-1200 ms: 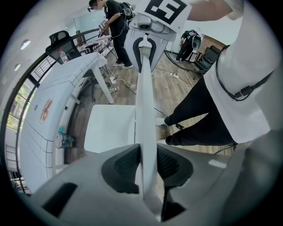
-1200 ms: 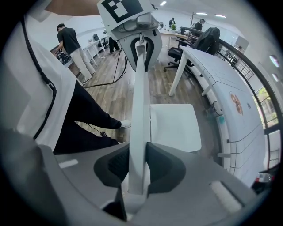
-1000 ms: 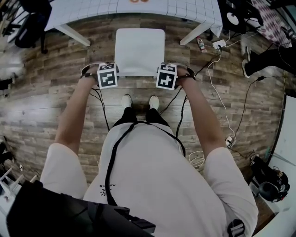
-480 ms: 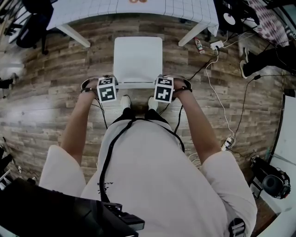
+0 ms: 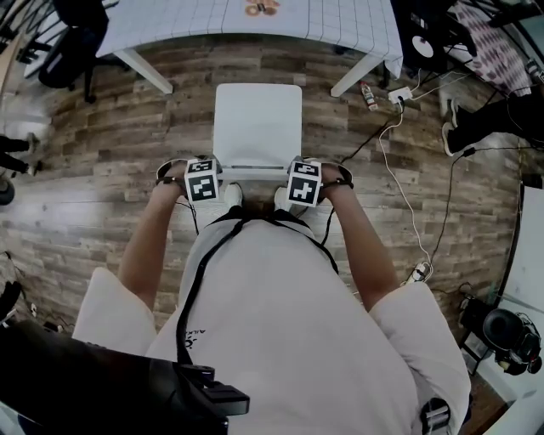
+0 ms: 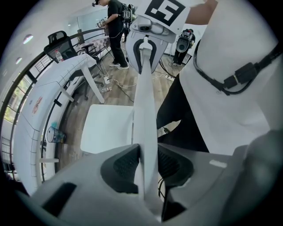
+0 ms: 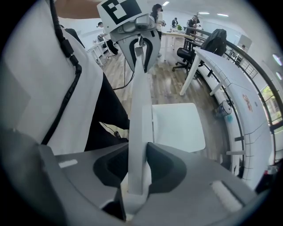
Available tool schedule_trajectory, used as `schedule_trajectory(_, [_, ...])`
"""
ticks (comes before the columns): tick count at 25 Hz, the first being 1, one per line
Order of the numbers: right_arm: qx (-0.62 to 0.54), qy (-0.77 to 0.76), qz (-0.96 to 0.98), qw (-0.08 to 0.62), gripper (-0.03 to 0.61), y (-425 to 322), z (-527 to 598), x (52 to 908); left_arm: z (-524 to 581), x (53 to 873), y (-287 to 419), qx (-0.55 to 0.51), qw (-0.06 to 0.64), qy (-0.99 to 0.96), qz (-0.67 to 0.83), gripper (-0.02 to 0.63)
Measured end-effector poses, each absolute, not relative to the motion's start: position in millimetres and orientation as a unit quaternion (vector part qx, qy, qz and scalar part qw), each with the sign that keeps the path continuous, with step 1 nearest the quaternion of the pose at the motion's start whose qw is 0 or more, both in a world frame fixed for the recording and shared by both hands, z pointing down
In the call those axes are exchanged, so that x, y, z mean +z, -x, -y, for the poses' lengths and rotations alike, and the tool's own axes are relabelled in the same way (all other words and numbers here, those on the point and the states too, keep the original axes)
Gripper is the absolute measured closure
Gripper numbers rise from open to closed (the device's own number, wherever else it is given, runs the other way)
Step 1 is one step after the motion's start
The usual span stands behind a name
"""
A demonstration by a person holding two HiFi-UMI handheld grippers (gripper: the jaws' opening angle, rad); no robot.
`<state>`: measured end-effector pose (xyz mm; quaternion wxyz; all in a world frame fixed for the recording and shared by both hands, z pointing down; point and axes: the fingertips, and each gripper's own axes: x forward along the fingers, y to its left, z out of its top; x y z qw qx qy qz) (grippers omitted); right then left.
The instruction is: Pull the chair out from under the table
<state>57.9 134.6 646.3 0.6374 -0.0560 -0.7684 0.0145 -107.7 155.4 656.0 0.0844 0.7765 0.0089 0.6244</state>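
Chair [image 5: 257, 119] sits nearly clear of the desk [image 5: 212, 17] edge. Left gripper [image 6: 148, 165] and right gripper [image 7: 136, 165] jaws clench its backrest [image 6: 146, 106]; pull evenly, avoiding twist.

Floor: grey-brown wood-look planks [image 5: 85, 195], running left to right.
Far edge: white table [image 5: 357, 25], grid-lined top, splayed legs.
Far left: black office chair [image 5: 72, 42].
Right: cables [image 5: 384, 140] and power strip [image 5: 399, 92] on floor.
Near right: black rounded equipment [image 5: 506, 331].
Overhead, far: bright ceiling light strips [image 7: 212, 13]; room evenly lit.
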Motion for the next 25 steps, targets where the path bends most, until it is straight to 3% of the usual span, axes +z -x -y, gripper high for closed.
schedule_trajectory(5, [0.034,0.062,0.766,0.639,0.463,-59,-137,647,-155,656,108,0.622,0.068,-0.780,-0.009,0.512])
schedule_trajectory(8, [0.048,0.071,0.760,0.645,0.355,-65,-142,644,-154,652,109,0.612,0.065,-0.788,0.004,0.418])
schedule_trajectory(15, [0.065,0.020,0.814,0.576,0.354,-59,-127,601,-133,603,82,0.526,0.080,-0.844,0.062,0.400])
schedule_trajectory(20, [0.070,-0.041,0.872,0.483,0.418,-41,-101,546,-101,543,51,0.407,0.095,-0.899,0.128,0.444])
schedule_trajectory(25, [0.098,-0.145,0.927,0.332,0.543,-33,-56,486,-66,491,37,0.315,0.095,-0.926,0.186,0.527])
